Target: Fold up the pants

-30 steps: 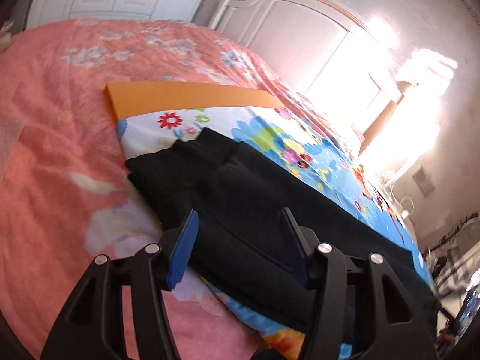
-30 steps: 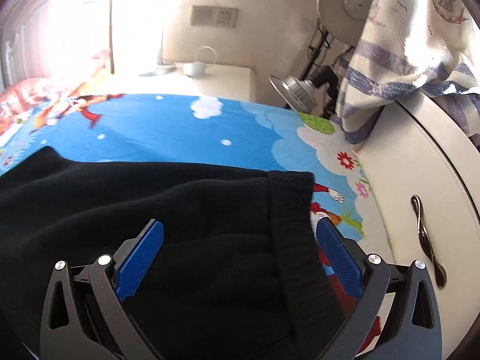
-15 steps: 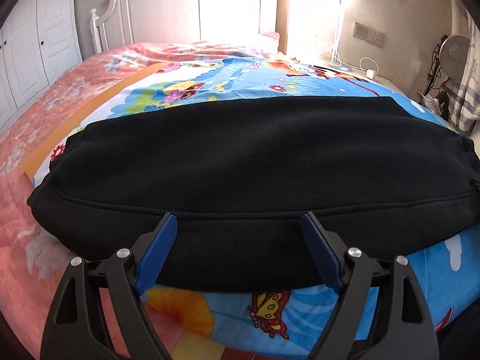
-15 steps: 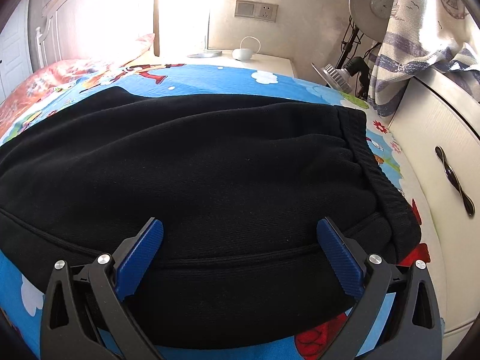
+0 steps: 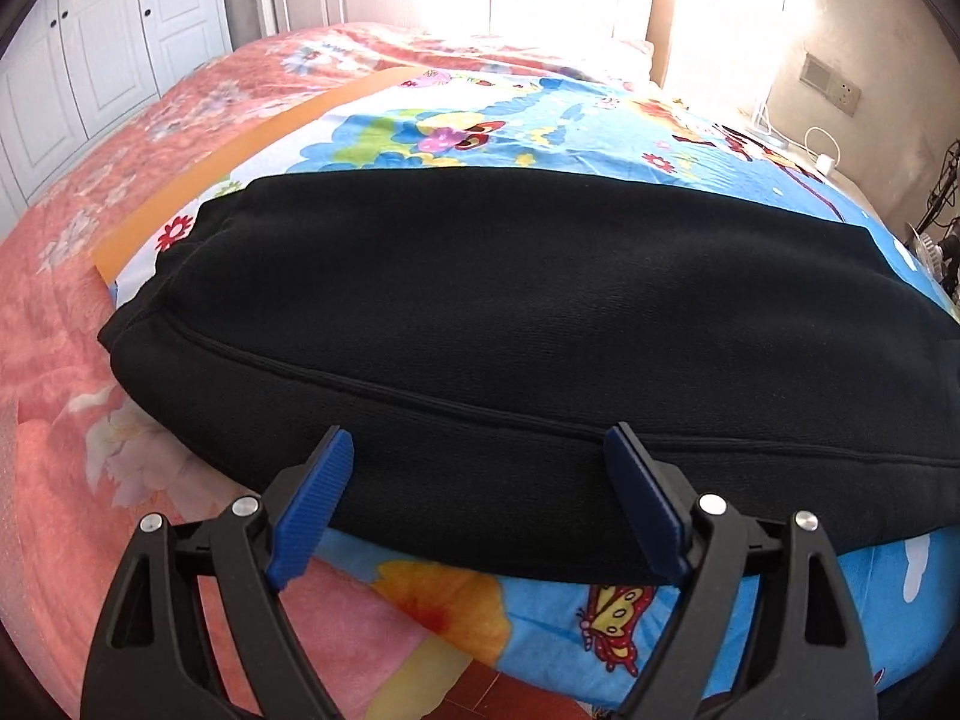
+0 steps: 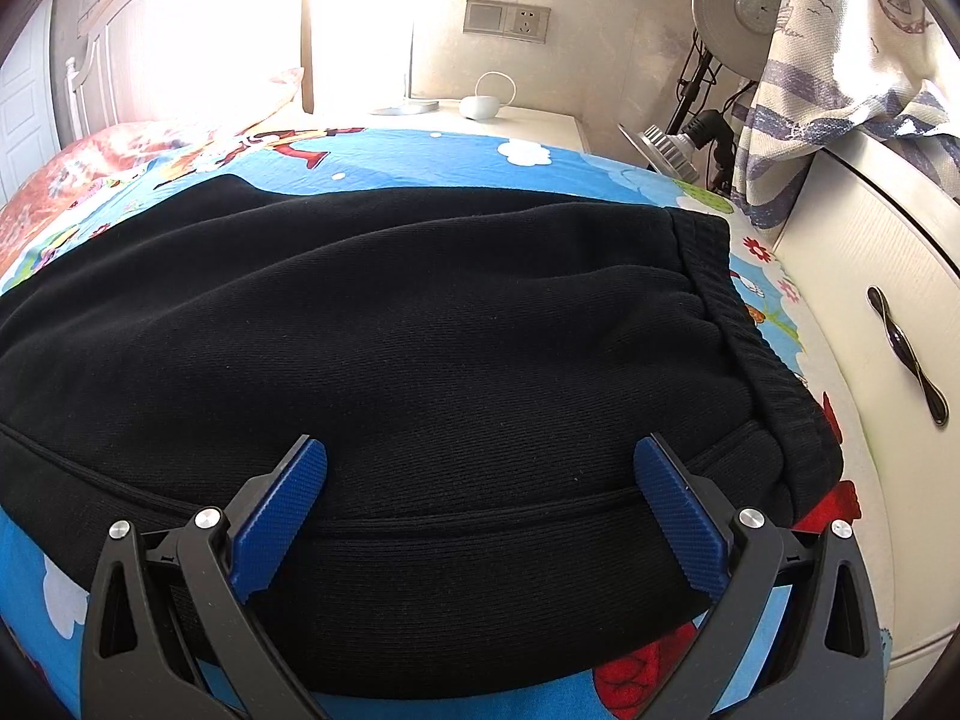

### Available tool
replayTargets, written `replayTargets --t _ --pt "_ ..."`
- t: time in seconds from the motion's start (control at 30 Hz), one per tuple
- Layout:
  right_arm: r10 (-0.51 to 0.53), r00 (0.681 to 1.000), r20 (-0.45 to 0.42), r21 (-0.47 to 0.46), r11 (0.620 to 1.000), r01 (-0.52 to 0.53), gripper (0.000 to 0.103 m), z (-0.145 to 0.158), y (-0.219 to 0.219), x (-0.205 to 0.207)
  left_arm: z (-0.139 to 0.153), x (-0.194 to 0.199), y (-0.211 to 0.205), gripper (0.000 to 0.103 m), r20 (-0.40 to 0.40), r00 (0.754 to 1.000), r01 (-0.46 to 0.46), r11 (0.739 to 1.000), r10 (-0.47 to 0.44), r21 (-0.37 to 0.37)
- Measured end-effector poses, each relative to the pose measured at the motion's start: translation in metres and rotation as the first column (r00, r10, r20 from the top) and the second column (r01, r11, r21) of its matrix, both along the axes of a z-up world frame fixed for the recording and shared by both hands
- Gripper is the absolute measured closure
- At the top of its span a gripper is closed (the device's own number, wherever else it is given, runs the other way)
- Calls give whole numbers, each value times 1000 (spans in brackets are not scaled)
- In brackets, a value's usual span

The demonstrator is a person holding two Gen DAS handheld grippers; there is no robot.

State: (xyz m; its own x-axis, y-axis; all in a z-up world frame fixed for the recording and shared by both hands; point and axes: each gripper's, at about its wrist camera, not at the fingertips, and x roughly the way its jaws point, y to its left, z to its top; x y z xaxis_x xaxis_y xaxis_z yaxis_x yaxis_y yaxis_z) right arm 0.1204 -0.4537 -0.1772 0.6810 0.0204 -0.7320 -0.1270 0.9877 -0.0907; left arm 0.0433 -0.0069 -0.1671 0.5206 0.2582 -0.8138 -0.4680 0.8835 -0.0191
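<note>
Pants [image 5: 510,312] — beneath left hand-held gripper [image 5: 477,450]

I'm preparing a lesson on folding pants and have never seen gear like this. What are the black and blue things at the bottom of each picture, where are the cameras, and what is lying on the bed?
No robot here: a person holds a two-finger tool in each hand, with a wide-angle camera on each looking along its fingers. One picture shows the left tool, the other the right tool. Both stand open over the near edge of the black pants, which lie flat on a bright cartoon sheet over a pink floral bedspread. The ribbed waistband is at the right tool's side. The left tool's jaws have just been opening. Nothing is gripped.
</note>
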Motion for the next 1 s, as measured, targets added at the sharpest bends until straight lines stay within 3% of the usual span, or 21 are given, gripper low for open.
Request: replayTargets --t 0.13,0.3,0.4,0.47,0.57,0.77,0.87,0.93,1.0 --pt "0 1000 0 0 1000 0 5 0 0 0 4 -6 18 17 -24 998 -56 997 58 56" --pt "0 1000 -2 1 1000 0 4 0 0 0 7 -27 62 17 -39 970 -236 969 239 70" --pt "-3 1000 -4 0 1000 3 4 -1 1 0 17 -39 68 30 -15 955 -292 948 296 127" --pt "-6 1000 -6 -2 1000 6 4 -1 1 1 28 -39 56 33 46 973 -231 968 227 95" --pt "-8 1000 -5 -4 1000 8 4 -1 1 2 33 -24 17 33 100 993 -66 996 59 60" --pt "-16 1000 8 -40 999 16 5 0 6 0 16 13 -62 33 83 976 194 978 -200 78" --pt "-50 998 -35 -53 997 48 5 6 8 5 1 17 -65 23 62 975 207 974 -213 95" --pt "-91 995 -32 -38 995 89 5 30 23 9 2 12 -46 23 71 986 147 985 -153 91" --pt "21 999 28 57 998 -23 5 62 59 8 6 -2 -18 23 95 994 49 994 -59 103"
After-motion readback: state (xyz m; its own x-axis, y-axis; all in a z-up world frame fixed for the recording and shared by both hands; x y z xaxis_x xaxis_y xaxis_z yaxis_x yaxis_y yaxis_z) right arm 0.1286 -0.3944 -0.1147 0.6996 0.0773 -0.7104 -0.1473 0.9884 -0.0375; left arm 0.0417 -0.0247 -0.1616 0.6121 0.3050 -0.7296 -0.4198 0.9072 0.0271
